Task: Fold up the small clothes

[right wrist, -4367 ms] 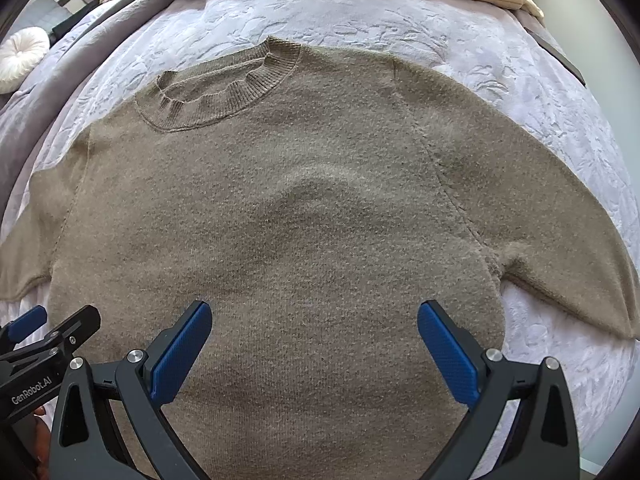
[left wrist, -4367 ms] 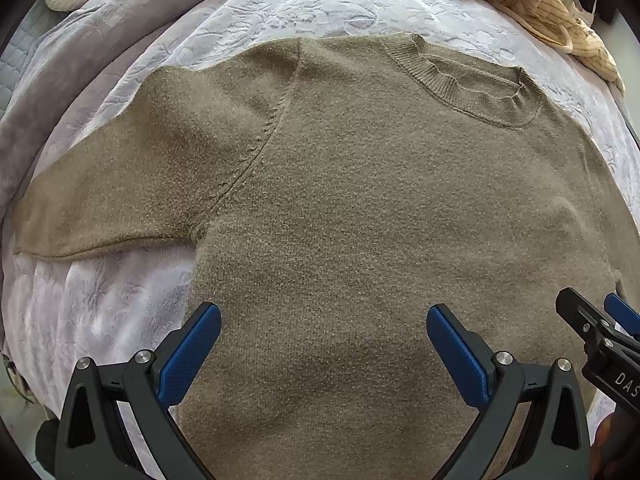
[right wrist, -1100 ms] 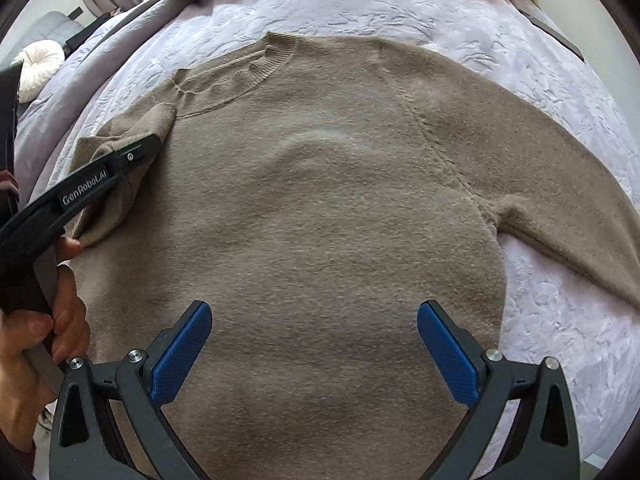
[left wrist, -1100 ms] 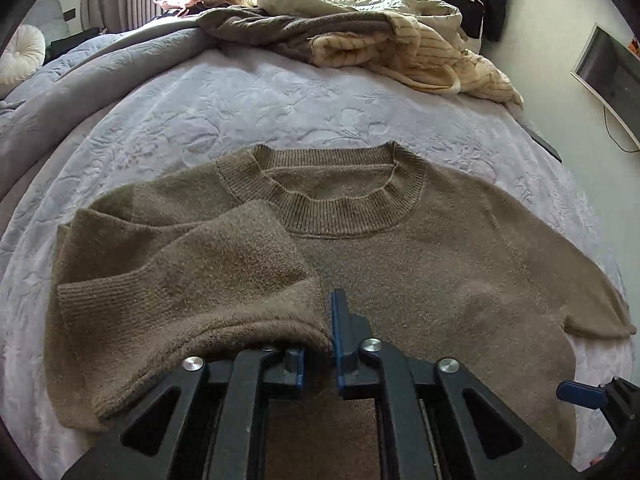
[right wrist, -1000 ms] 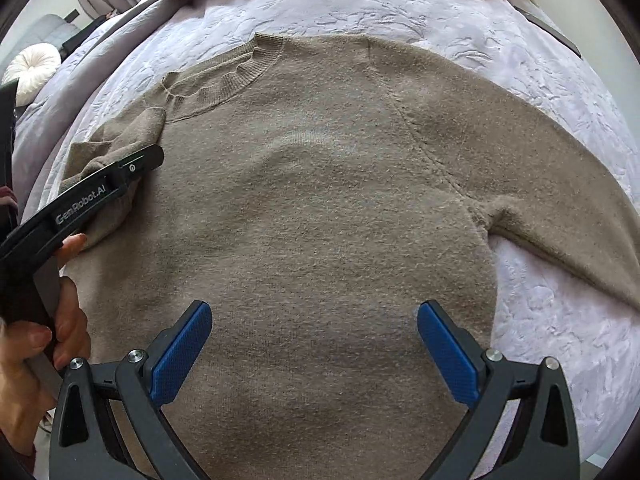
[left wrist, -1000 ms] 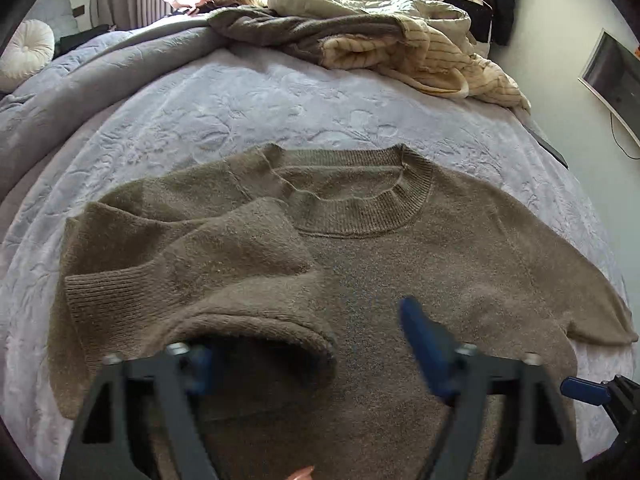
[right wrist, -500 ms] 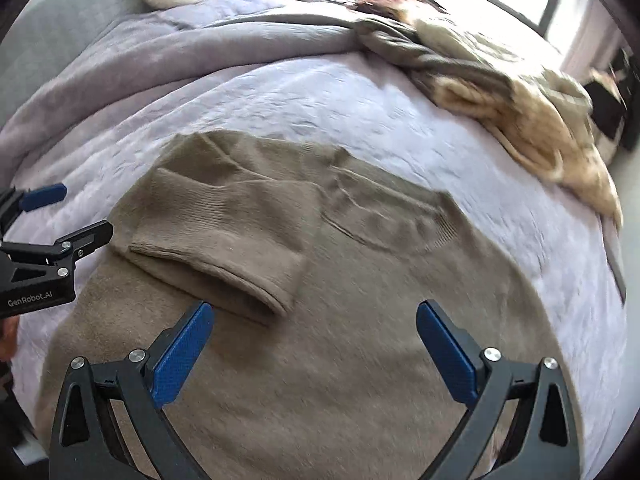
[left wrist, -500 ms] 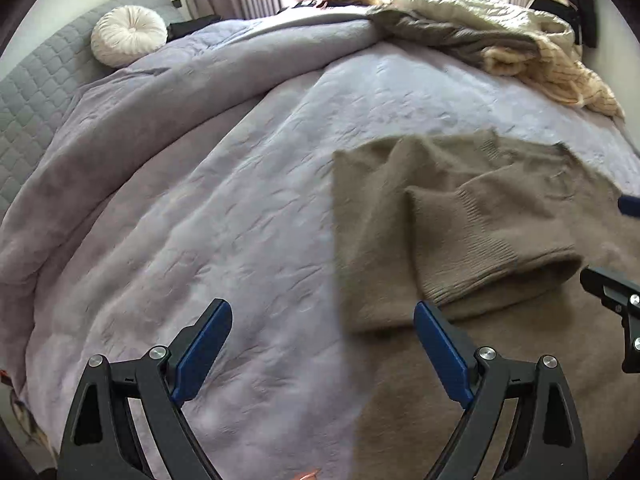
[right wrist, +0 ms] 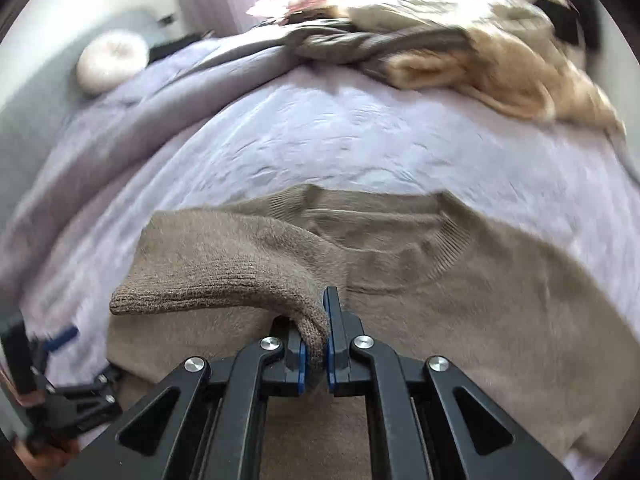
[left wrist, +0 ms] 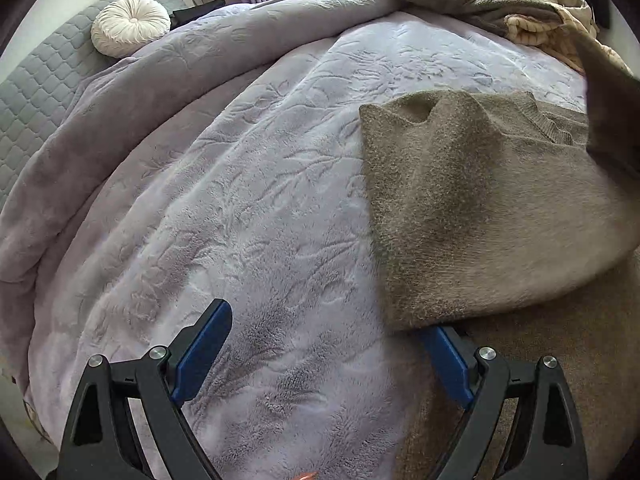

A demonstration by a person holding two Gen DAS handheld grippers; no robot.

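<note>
An olive-brown knit sweater (right wrist: 460, 300) lies flat on a lilac bedspread (right wrist: 360, 140), neck away from me. Its left sleeve (right wrist: 224, 268) is folded in over the chest. My right gripper (right wrist: 316, 344) is shut on the ribbed cuff of that sleeve and holds it just above the sweater body. In the left wrist view the folded sleeve (left wrist: 480, 216) fills the right side. My left gripper (left wrist: 320, 352) is open and empty, low over the bedspread (left wrist: 240, 208) at the sweater's left edge; its right finger sits under the sleeve's fold. The left gripper also shows in the right wrist view (right wrist: 60, 380).
A pile of unfolded clothes (right wrist: 460, 52) lies at the far side of the bed, also in the left wrist view (left wrist: 520, 12). A grey duvet (left wrist: 120, 128) is bunched along the left. A round white cushion (left wrist: 130, 26) rests on a grey quilted headboard.
My left gripper let go of the sleeve cuff and drew back left, open. My right gripper swung over from the sweater's middle and shut on the cuff.
</note>
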